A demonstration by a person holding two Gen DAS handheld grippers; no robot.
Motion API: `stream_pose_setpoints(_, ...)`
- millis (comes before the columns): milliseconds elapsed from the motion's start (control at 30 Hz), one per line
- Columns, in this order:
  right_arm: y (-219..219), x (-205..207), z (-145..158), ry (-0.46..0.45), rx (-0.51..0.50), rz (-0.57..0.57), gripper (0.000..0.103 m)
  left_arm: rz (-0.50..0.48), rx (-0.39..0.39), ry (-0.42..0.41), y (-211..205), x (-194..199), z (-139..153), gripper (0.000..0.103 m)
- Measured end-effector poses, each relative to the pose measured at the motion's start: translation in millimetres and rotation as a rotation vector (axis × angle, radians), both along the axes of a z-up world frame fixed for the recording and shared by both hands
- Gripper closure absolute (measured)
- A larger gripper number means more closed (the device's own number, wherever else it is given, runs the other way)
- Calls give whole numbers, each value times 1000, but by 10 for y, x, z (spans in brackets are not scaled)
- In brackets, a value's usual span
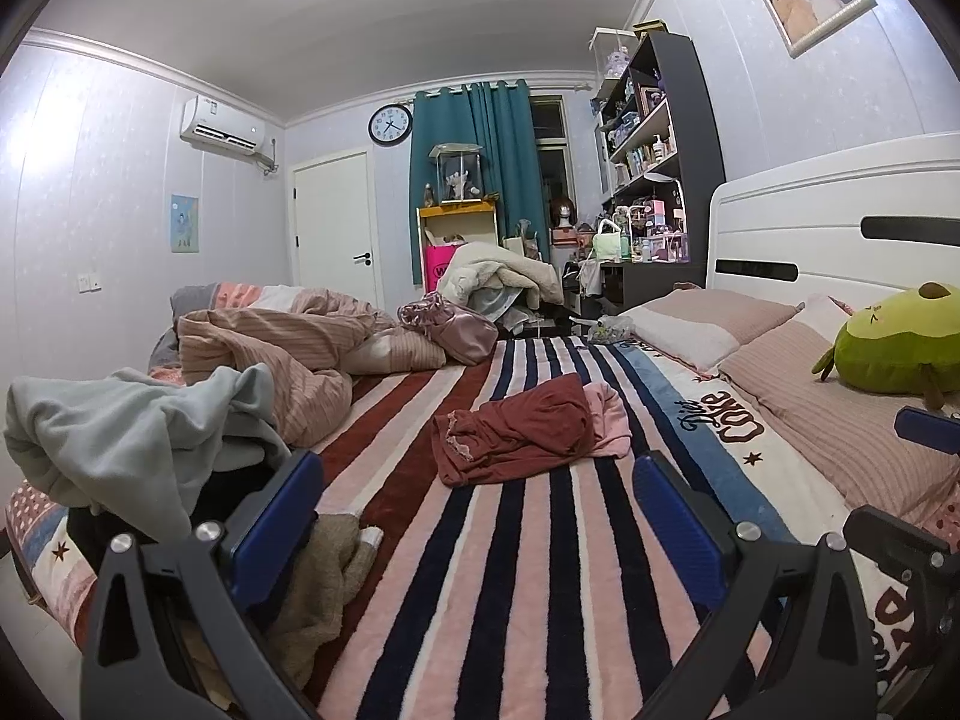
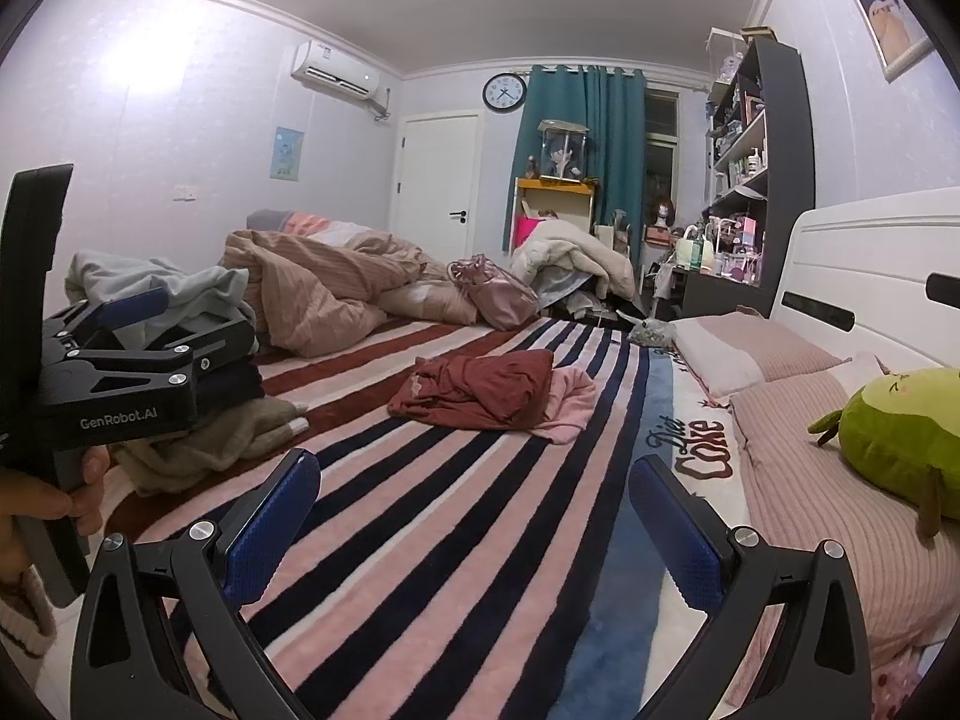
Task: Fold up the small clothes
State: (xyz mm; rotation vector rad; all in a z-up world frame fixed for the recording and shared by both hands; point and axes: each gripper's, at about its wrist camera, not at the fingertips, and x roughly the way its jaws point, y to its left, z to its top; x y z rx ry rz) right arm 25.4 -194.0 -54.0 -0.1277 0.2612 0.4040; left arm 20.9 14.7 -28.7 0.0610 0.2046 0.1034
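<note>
1. Far left of the bed: a heap of pale grey-green clothing (image 1: pixel 120 426), piled over dark garments, with a tan knitted piece (image 1: pixel 324 576) lying at its foot on the blanket.
2. Just behind that heap: a rumpled beige ribbed duvet (image 1: pixel 270 348), and beyond it a shiny pink satin bag (image 1: pixel 450 324).
3. Left gripper (image 1: pixel 474 516): blue-padded fingers spread wide, holding nothing, hovering low over the striped blanket (image 1: pixel 510 570). Seen too from the right wrist view at the left edge (image 2: pixel 150 324), gripped by a hand (image 2: pixel 36 516) below it, close beside the clothing heap.
4. Centre of the bed: a crumpled dark red garment (image 1: pixel 516 432), lace trim showing at one edge, lying on the stripes and overlapping a light pink garment (image 1: pixel 609 420) on its right side. Both well ahead of the grippers, touched by neither.
5. Right gripper (image 2: pixel 474 516): fingers likewise spread apart and empty, above the blanket, short of the red garment (image 2: pixel 480 390).
6. Right side: pink pillows (image 1: pixel 708 324) against a white headboard (image 1: pixel 840 222), with a green plush toy (image 1: pixel 894 348) resting on the nearer pillow.
</note>
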Motion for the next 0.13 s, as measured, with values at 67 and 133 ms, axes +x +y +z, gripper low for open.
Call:
stream_pose_setpoints(67,-4,2,1,0,1,1,0,-5,-6,3,15,-8,-1,1)
stream_pose_setpoints(133,-13,1,2,1,1,2,0,-4,-8,8,36,1,-3,1)
